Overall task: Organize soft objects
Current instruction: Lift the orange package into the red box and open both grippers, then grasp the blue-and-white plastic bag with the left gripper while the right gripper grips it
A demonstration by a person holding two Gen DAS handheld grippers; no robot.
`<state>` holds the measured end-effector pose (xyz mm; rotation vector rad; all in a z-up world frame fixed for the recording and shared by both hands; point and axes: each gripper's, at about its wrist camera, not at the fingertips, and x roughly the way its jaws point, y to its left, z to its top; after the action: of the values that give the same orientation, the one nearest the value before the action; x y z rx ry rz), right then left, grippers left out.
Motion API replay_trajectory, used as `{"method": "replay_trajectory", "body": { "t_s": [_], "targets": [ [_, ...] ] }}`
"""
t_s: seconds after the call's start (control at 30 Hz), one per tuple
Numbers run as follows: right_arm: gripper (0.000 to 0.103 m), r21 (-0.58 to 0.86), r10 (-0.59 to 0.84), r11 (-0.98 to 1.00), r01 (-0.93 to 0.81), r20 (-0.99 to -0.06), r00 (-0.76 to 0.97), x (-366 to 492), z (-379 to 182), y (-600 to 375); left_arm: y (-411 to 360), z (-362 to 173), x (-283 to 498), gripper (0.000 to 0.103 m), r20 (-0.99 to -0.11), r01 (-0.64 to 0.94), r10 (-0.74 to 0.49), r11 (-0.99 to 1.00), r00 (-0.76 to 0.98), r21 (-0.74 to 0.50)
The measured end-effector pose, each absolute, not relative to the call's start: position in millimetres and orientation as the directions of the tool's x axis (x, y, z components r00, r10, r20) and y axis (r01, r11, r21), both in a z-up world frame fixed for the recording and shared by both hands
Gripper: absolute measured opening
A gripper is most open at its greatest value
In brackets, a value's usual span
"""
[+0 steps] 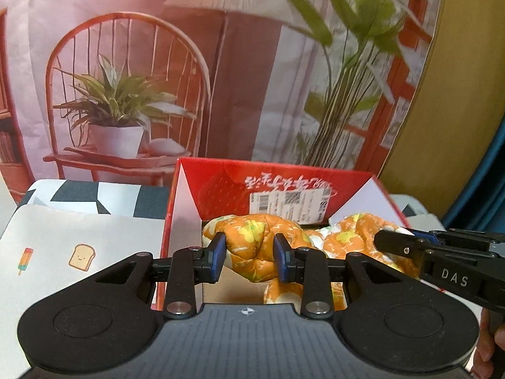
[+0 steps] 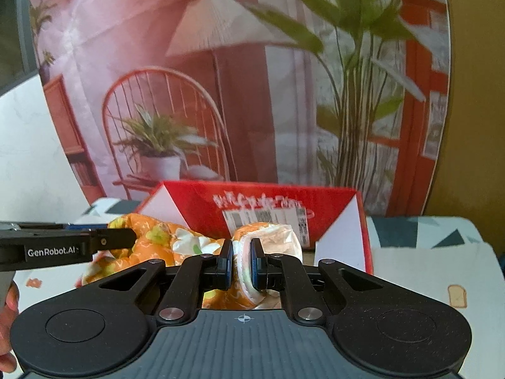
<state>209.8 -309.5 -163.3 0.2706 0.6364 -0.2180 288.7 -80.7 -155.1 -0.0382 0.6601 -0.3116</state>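
Left wrist view: the left tongs [image 1: 249, 255] are being closed narrowly on a bunched fold of the orange floral quilted cloth [image 1: 262, 243], with the blue pads [image 1: 219, 257] being pressed into the fabric from both sides. The cloth is being held over the open red cardboard box [image 1: 284, 189], partly inside it, with its far part being draped along the box's inner back wall, just below a white shipping label [image 1: 288, 203]. The right tongs [image 1: 396, 241] are being seen entering from the right edge of this view, lying on the same cloth farther to the right.

In the right wrist view, the right tongs [image 2: 241, 260] are being kept almost fully closed on a thin edge of the cloth [image 2: 164, 243], where its white lining [image 2: 281, 237] is being shown turned outward. The left tongs [image 2: 126, 237] are being seen coming in from the left, touching the orange fabric. A person's fingers [image 2: 8, 297] are being glimpsed at the left edge.

The box is being carried near the far edge of the desk [image 2: 426, 265], which is being covered by a white mat printed with a toast slice and by a dark and white geometric cloth. A printed backdrop [image 1: 126, 94] of a chair and potted plants is being seen behind the desk.
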Motion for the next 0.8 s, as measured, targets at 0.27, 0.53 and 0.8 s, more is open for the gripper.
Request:
{"method": "replay_trajectory", "body": {
  "t_s": [0.27,0.53,0.8],
  "targets": [
    [0.019,0.188,-0.128,0.927,0.325,-0.654,0.745,209,-188,-314,-84,-163,293,0.057,-0.633,0.295,-0.278,0.952,0.722,-0.081],
    [0.046,0.189,-0.125,0.926,0.327,-0.664,0.738,189,-186,-306,-76,-158,275,0.073,-0.643,0.31,-0.274,0.949,0.715,-0.06],
    [0.073,0.199,-0.111,0.928,0.316,-0.661,0.742,155,-182,-281,-62,-160,237,0.076,-0.669,0.332,-0.28,0.942,0.689,-0.052]
  ]
}}
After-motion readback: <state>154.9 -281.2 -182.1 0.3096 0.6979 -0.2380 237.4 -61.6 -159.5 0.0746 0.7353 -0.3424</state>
